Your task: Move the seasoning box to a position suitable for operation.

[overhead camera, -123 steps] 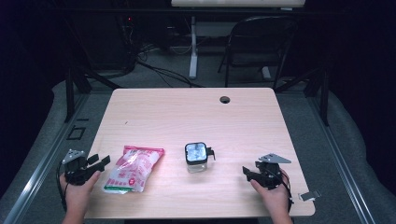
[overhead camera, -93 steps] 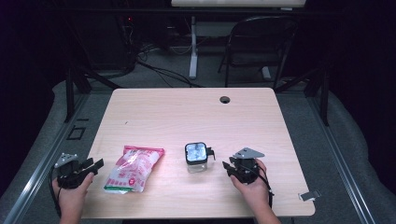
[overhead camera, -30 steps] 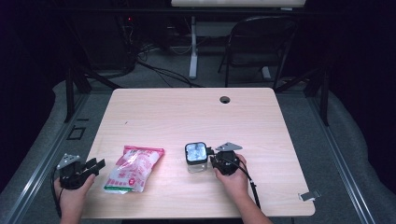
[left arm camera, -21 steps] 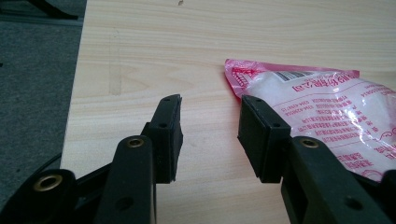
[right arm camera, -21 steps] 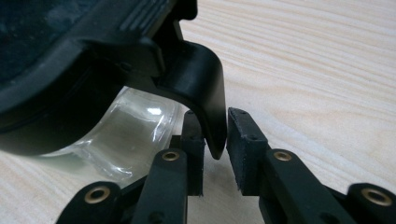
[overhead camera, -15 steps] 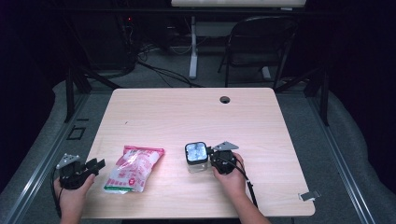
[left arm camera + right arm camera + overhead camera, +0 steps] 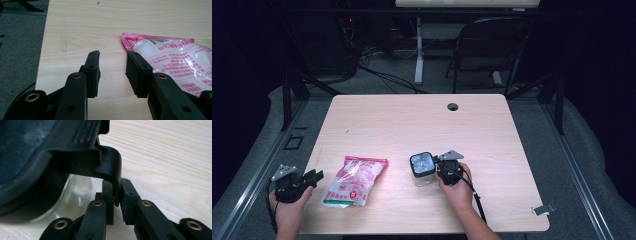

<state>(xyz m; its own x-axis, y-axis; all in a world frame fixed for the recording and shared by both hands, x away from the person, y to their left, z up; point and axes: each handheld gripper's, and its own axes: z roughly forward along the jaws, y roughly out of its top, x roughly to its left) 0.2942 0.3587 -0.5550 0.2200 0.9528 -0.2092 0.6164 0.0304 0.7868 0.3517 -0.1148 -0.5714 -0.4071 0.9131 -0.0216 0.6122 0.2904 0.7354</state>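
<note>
Right gripper view showed the right gripper (image 7: pixel 117 203) pinching the black lid latch (image 7: pixel 110 167) of the clear glass jar (image 7: pixel 423 170), its jaws having just closed after travelling in from the table's right side. That grip readied the lid for unclipping. The left gripper (image 7: pixel 112 72) hung half-open, empty, with the pink-and-white plastic bag (image 7: pixel 175 62) just beside its right jaw.

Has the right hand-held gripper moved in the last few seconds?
Yes. The right hand-held gripper has moved left from the table's right edge to the clear container, its jaws just closing on the lid's latch.

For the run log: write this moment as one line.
right gripper: closing on jar lid clip | left gripper: open, closing, nothing between, beside pink bag | table
</note>
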